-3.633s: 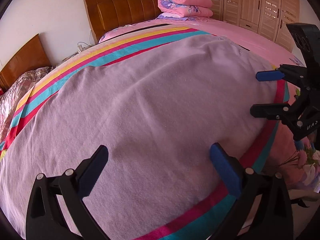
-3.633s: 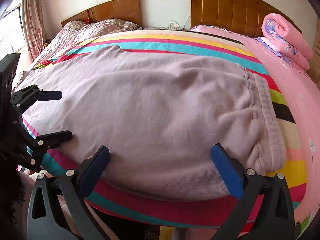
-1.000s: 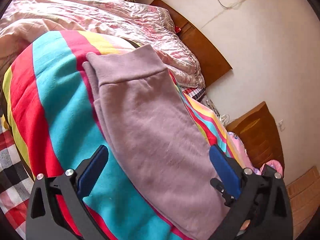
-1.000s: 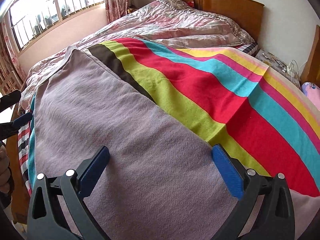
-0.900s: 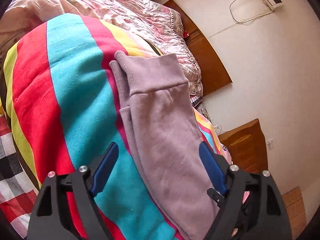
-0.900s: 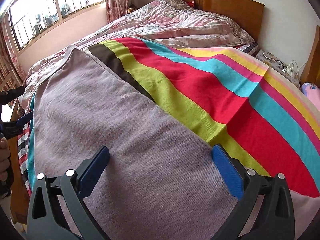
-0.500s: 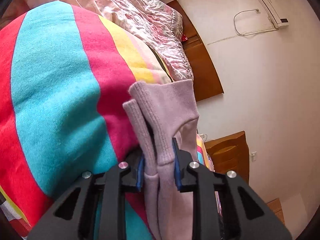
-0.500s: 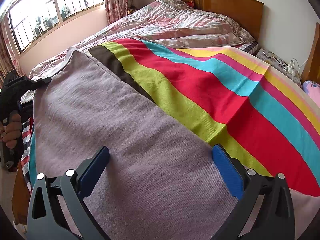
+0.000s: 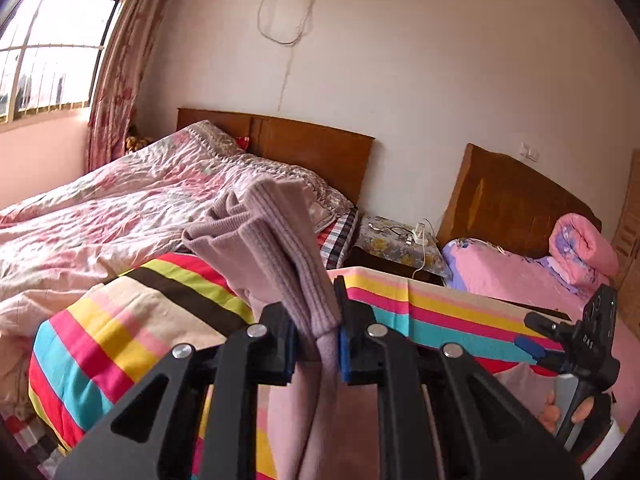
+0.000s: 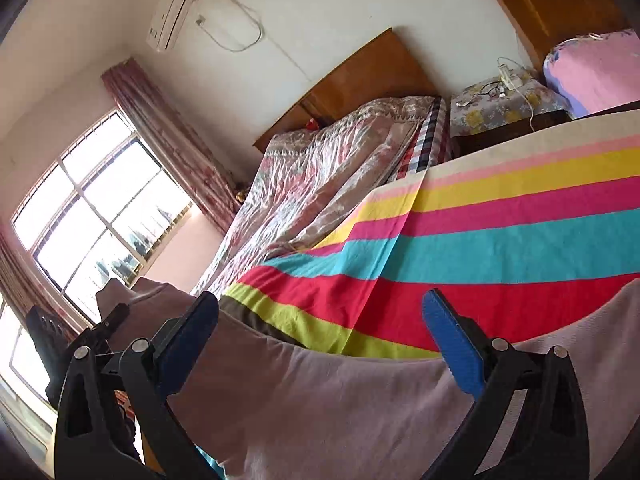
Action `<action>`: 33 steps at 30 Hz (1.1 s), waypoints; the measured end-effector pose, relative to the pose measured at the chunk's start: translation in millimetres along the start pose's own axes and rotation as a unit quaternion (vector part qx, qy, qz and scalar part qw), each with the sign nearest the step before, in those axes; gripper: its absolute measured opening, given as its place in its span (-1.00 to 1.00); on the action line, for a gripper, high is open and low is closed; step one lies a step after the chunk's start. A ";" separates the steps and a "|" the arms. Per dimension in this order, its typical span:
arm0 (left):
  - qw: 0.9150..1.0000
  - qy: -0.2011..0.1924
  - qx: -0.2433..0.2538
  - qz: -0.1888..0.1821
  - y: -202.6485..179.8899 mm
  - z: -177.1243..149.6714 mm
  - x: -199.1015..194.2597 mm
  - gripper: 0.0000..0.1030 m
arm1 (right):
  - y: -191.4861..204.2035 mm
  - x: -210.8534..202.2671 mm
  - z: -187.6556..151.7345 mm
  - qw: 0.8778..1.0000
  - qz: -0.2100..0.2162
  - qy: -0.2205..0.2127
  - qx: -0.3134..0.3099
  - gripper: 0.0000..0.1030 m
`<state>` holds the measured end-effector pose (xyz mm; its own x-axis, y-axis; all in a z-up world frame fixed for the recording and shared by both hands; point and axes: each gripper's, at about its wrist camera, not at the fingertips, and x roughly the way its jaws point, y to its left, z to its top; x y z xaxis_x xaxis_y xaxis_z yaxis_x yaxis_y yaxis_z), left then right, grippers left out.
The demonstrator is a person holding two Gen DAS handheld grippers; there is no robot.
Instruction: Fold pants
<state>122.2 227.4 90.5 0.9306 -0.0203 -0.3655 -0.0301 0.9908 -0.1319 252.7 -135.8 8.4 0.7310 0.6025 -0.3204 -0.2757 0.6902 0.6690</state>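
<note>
The mauve pants [image 10: 340,412] lie on a striped blanket [image 10: 500,248]. My left gripper [image 9: 316,344] is shut on the ribbed cuff end of the pants [image 9: 280,240] and holds it lifted above the blanket; the cloth hangs down between the jaws. It also shows at the left of the right wrist view [image 10: 108,320]. My right gripper [image 10: 320,340] is open, low over the pants, with nothing between its pads. It also shows at the right edge of the left wrist view [image 9: 536,340], jaws apart.
A second bed with a pink quilt [image 9: 100,216] lies to the left. A nightstand with cables [image 9: 396,240] stands between two wooden headboards. A rolled pink duvet [image 9: 580,252] sits at the far right. A window [image 10: 100,216] is on the left wall.
My left gripper closed on the cuff end of the pants and has lifted it off the blanket. My right gripper has tilted lower over the pants and stays open.
</note>
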 end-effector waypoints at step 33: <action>0.974 0.177 0.136 -0.032 -70.2 -179.0 18.4 0.72 | -49.5 -77.4 -129.1 0.958 -0.041 0.279 0.040 0.47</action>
<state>76.2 133.5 -71.9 0.7424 -0.0808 -0.6651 0.1673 0.9836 0.0673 129.2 -164.9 -86.5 0.2936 0.6832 -0.6687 -0.1659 0.7253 0.6682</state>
